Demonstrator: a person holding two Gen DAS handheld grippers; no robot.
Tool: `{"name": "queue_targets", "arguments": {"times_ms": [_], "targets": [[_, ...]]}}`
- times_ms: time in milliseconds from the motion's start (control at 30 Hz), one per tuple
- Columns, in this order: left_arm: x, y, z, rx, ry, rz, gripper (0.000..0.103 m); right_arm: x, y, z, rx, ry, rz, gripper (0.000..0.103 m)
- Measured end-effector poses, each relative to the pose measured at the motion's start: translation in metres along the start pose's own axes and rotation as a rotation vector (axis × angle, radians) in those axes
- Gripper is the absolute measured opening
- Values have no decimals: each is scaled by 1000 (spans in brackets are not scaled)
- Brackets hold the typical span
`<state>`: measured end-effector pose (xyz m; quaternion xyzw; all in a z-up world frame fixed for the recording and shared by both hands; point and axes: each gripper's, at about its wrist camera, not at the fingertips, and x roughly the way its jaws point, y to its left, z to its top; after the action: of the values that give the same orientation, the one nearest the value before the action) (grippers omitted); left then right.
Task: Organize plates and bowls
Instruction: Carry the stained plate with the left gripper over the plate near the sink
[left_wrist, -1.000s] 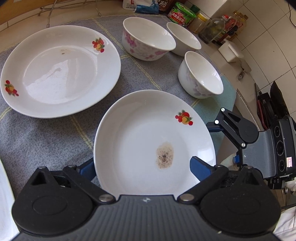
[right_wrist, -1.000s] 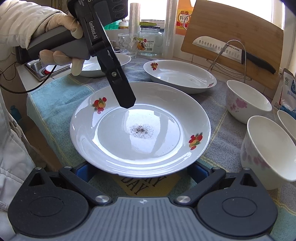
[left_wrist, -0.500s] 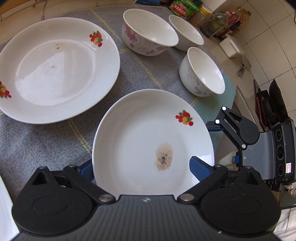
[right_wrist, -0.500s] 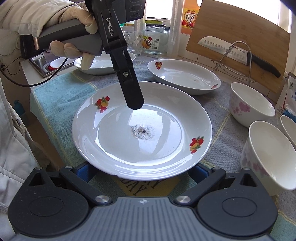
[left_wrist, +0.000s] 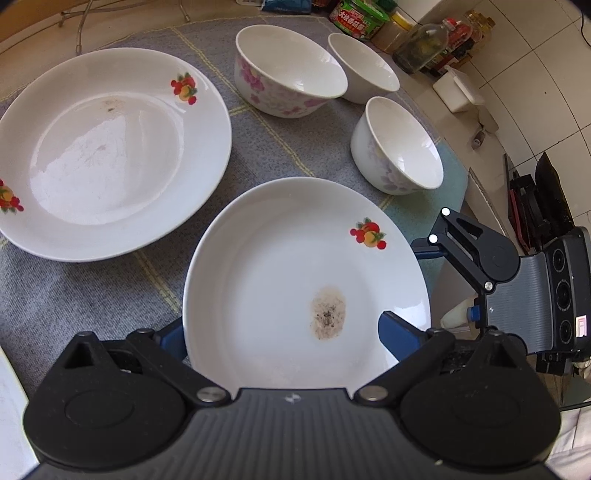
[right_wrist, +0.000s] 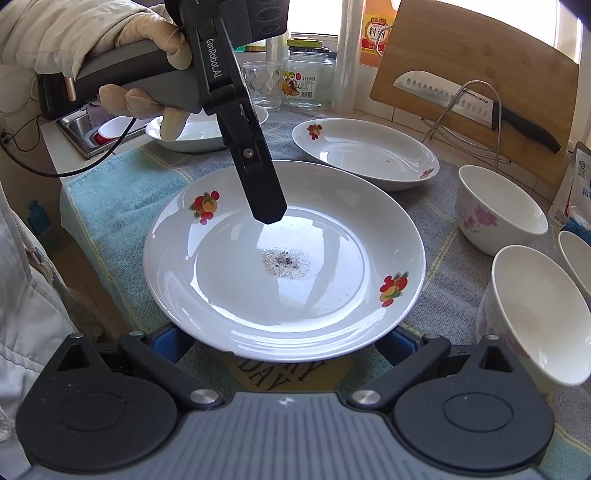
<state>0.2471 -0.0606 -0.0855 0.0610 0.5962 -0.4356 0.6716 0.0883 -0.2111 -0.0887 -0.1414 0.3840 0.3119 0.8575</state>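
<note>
Between my two grippers sits the stained plate. My left gripper stands wide, its blue pads to either side of the plate's near edge; I can't tell if they touch it. My right gripper is spread wide too, with the plate's rim lying over the gap between its pads. A second plate and three bowls rest apart on a grey and blue cloth. A cutting board with a knife leans by the window.
</note>
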Motion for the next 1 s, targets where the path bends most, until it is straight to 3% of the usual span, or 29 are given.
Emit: {"name": "queue_targets", "arguments": {"times_ms": [500,1000], "targets": [[-45,11,-28,-65,-104,35,99,3,8,41,-104,-4,69,103],[-110,65,-77,-188,-229,112,99,54,35,110,-235,-30,184,103]]}}
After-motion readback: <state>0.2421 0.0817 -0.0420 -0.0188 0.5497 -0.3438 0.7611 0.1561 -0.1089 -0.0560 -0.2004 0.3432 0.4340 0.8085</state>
